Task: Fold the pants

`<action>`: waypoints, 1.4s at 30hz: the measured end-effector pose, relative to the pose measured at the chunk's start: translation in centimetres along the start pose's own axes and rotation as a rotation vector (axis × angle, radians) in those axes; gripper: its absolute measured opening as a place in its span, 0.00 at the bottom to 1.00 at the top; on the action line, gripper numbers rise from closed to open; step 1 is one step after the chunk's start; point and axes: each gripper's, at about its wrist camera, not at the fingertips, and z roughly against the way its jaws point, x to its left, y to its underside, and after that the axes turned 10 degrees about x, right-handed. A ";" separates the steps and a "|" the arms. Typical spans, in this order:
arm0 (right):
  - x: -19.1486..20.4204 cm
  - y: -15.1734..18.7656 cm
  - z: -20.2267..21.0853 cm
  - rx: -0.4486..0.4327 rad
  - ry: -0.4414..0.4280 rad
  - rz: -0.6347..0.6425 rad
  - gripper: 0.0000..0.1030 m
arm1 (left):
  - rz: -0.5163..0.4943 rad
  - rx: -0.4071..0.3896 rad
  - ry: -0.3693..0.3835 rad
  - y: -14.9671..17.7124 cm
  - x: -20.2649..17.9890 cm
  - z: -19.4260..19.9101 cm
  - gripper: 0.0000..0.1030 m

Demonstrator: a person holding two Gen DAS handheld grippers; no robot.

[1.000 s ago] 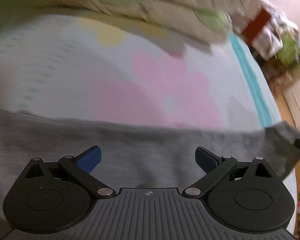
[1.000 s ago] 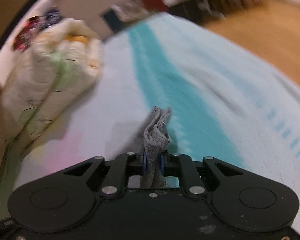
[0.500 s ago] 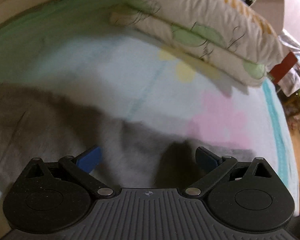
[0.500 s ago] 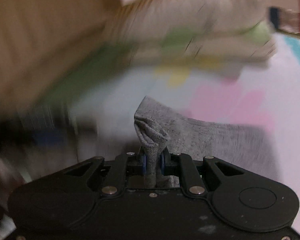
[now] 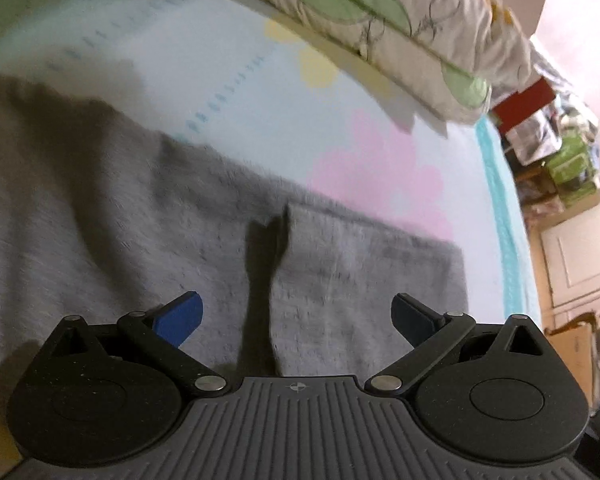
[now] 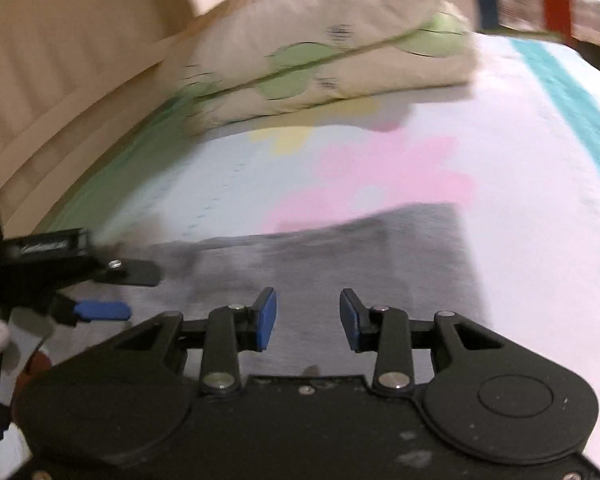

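pastel flowered bedsheet (image 5: pixel 340 128) carries folded grey pants (image 5: pixel 364 272) below a leaf-print quilt (image 5: pixel 400 20). left gripper (image 5: pixel 296 314) and right gripper (image 6: pixel 308 318) hover spread, holding nothing.

Black left gripper (image 5: pixel 296 316), blue pads, silver screws, ribbed grey body

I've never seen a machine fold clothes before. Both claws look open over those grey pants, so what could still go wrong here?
The folded flap of the grey pants lies loose, its edge slightly raised, so it may spring back. The left gripper and right gripper hover low with jaws open; a finger could snag the cloth and drag the fold crooked. Both views are blurred, so alignment is hard to judge.
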 end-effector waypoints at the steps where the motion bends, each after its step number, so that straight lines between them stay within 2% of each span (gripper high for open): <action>1: -1.0 0.3 0.3 -0.002 0.007 -0.022 0.38 | 0.000 0.015 -0.009 0.1 -0.2 -0.7 0.99; 5: -2.3 2.5 0.3 -0.021 -0.012 -0.120 0.38 | 0.004 0.080 -0.032 0.5 -0.1 -3.1 0.99; 8: -3.6 3.6 0.8 -0.041 -0.058 -0.220 0.38 | -0.014 0.071 -0.058 0.6 -0.3 -4.0 0.99; 10: -3.9 4.0 1.7 -0.091 -0.076 -0.244 0.38 | -0.004 0.060 -0.021 0.3 -0.5 -4.3 0.99; 12: -4.3 4.2 2.1 -0.104 -0.084 -0.268 0.38 | 0.020 0.061 0.021 -0.1 -0.4 -4.6 0.99; 18: -6.3 4.9 2.1 -0.151 -0.123 -0.385 0.38 | 0.096 0.046 0.055 -0.1 -0.5 -4.9 0.96; 20: -7.1 4.9 2.2 -0.158 -0.129 -0.434 0.38 | 0.103 0.036 0.061 0.1 -0.8 -5.0 0.81; 21: -7.4 5.0 2.2 -0.160 -0.130 -0.456 0.38 | 0.104 0.030 0.050 0.2 -0.9 -5.0 0.62; 22: -7.6 5.0 2.1 -0.160 -0.132 -0.473 0.38 | 0.104 0.021 0.021 0.4 -1.1 -5.0 0.31; 23: -7.8 5.0 2.0 -0.159 -0.131 -0.481 0.38 | 0.107 0.020 -0.021 0.5 -1.2 -4.9 0.16; 26: -7.4 4.8 1.8 -0.149 -0.125 -0.479 0.38 | 0.113 0.007 0.016 1.1 -0.9 -3.7 0.14; 28: -7.1 4.7 1.8 -0.143 -0.116 -0.471 0.38 | 0.075 -0.024 0.028 1.4 -1.2 -1.9 0.12; 30: -6.9 4.7 1.9 -0.140 -0.113 -0.462 0.38 | 0.040 -0.058 0.020 1.6 -1.3 -0.1 0.07; 33: -6.8 4.3 1.7 -0.137 -0.108 -0.467 0.38 | 0.069 -0.025 0.015 1.1 0.1 0.4 0.07; 36: -6.9 4.3 1.4 -0.127 -0.102 -0.470 0.38 | 0.080 0.005 -0.048 0.6 0.8 -1.2 0.10; 38: -6.8 4.1 1.2 -0.122 -0.096 -0.463 0.38 | 0.103 0.016 -0.049 0.7 1.2 -2.0 0.11; 40: -6.8 4.0 1.1 -0.125 -0.094 -0.465 0.38 | 0.140 0.029 -0.061 0.9 1.4 -2.2 0.32; 41: -6.8 4.0 1.0 -0.123 -0.094 -0.469 0.38 | 0.151 0.029 -0.064 1.0 1.4 -2.3 0.37; 42: -6.9 4.0 0.9 -0.120 -0.090 -0.473 0.38 | 0.151 0.022 -0.055 1.3 1.3 -2.1 0.46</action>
